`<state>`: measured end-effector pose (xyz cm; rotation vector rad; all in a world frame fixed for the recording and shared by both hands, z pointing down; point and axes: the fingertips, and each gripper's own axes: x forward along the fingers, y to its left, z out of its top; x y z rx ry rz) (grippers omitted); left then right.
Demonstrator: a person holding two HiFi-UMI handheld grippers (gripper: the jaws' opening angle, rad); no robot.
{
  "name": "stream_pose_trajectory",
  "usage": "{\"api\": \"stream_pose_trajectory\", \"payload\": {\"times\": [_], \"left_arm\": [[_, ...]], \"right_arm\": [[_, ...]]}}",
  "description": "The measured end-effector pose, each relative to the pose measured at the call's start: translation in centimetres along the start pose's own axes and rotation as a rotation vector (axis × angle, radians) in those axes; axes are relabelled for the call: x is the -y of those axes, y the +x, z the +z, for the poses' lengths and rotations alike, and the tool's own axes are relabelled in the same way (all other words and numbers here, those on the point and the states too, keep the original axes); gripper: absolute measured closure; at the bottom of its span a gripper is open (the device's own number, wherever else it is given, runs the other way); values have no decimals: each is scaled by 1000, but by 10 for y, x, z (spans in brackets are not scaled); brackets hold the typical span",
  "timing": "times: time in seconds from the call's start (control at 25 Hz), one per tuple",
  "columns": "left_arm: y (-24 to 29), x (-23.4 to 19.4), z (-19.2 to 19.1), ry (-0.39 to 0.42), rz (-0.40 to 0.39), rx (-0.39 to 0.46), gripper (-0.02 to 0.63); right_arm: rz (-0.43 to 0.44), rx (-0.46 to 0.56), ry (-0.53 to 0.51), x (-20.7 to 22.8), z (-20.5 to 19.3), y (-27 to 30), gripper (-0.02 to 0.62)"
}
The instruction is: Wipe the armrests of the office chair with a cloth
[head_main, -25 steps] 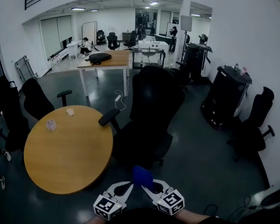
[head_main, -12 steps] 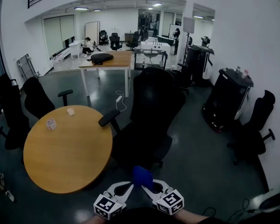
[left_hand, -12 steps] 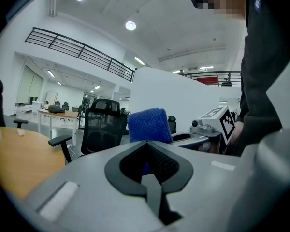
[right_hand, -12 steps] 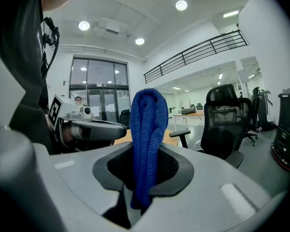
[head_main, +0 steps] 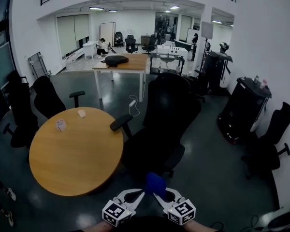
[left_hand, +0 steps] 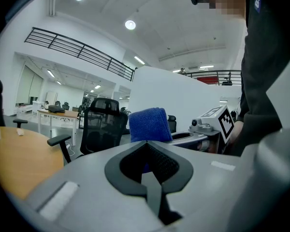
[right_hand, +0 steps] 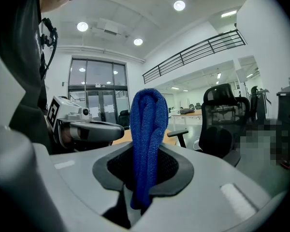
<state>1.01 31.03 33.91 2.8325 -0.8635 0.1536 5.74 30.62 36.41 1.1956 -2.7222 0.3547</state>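
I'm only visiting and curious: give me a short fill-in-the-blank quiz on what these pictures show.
The cloth is ____ in colour. It runs down between the jaws of the ____ gripper. In the head view, the table stands to the ____ of the chair. The table's top is ____ in shape.
Missing words: blue; right; left; round.
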Motion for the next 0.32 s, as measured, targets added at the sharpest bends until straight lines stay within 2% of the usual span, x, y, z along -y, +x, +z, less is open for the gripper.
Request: {"api": "stream_pose_trajectory", "payload": {"times": [0.32], "left_arm": [[8, -2, -1, -7, 17, -3, 591]], "right_arm": [[14, -4, 6, 10, 0, 1, 505]]}}
